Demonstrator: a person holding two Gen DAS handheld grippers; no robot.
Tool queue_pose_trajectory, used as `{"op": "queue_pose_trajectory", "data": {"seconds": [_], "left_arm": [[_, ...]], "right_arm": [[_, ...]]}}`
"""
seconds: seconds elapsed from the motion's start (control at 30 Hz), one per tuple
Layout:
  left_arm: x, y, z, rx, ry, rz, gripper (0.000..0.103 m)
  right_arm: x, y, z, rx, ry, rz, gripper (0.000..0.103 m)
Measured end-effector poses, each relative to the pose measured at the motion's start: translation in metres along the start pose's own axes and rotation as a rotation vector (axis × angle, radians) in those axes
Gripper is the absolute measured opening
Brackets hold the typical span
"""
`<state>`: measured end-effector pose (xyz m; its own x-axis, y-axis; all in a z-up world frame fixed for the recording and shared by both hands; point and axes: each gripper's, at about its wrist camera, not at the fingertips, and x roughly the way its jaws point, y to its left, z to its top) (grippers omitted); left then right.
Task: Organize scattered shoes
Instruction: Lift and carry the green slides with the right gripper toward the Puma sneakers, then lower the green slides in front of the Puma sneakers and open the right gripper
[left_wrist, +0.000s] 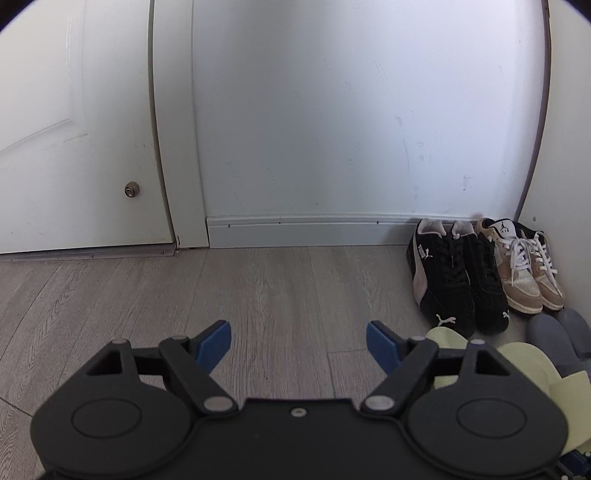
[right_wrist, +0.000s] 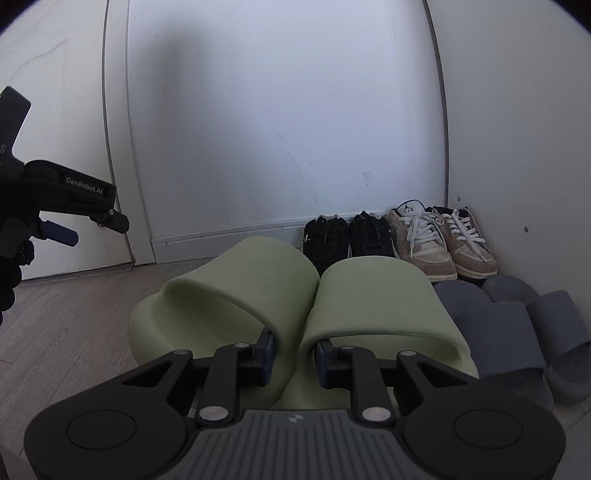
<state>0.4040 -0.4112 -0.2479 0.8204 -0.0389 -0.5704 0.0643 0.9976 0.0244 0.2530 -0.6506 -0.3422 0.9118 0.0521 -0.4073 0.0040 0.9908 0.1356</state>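
Nearest in the right wrist view, the right gripper (right_wrist: 293, 363), black w/ blue pads, had its jaws drawn close together, clamped on the pale green foam slides (right_wrist: 280, 314). Both slides sat side by side, inner edges pinched together between the pads (right_wrist: 269, 354), toes pointing away toward the wall. Whether they rested on the floor or hung just above it couldn't be told.

Just right of them lay a pair of grey foam slides (right_wrist: 517, 325), also toes away, close to the white side panel (right_wrist: 535, 147).

In the left wrist view, the left gripper (left_wrist: 299, 347), same black build w/ blue pads (left_wrist: 214, 343), stood w/ jaws wide apart & nothing between them, above bare grey wood-grain plank floor (left_wrist: 258, 288). It also showed at the left edge of the right wrist view, held by a dark-gloved hand (right_wrist: 11, 266).

Farther back, against the white baseboard (left_wrist: 295, 230), a pair of black suede sneakers w/ white side stripes (left_wrist: 458, 280) stood beside a pair of tan & white lace-up sneakers (left_wrist: 524, 266), the latter tucked into the corner. Both pairs had heels at the wall, toes toward the cameras.

Behind: a plain white wall (left_wrist: 332, 110), scuffed low down. Left of it, a white panelled door (left_wrist: 74, 147) w/ a small round metal fitting (left_wrist: 131, 190) near its lower edge.
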Motion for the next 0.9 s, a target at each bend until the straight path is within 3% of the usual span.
{"op": "queue_pose_trajectory", "data": {"seconds": [0.37, 0.57, 0.9], "left_arm": [[0.01, -0.02, -0.014, 0.041, 0.027, -0.043, 0.081], [0.013, -0.015, -0.021, 0.02, 0.054, -0.051, 0.081], [0.017, -0.016, -0.028, 0.025, 0.082, -0.055, 0.081]], "right_arm": [[0.014, -0.009, -0.025, -0.077, 0.006, -0.021, 0.026], [0.026, -0.031, -0.037, 0.014, 0.099, -0.004, 0.028], [0.032, -0.042, -0.049, 0.128, 0.121, 0.005, 0.032]]}}
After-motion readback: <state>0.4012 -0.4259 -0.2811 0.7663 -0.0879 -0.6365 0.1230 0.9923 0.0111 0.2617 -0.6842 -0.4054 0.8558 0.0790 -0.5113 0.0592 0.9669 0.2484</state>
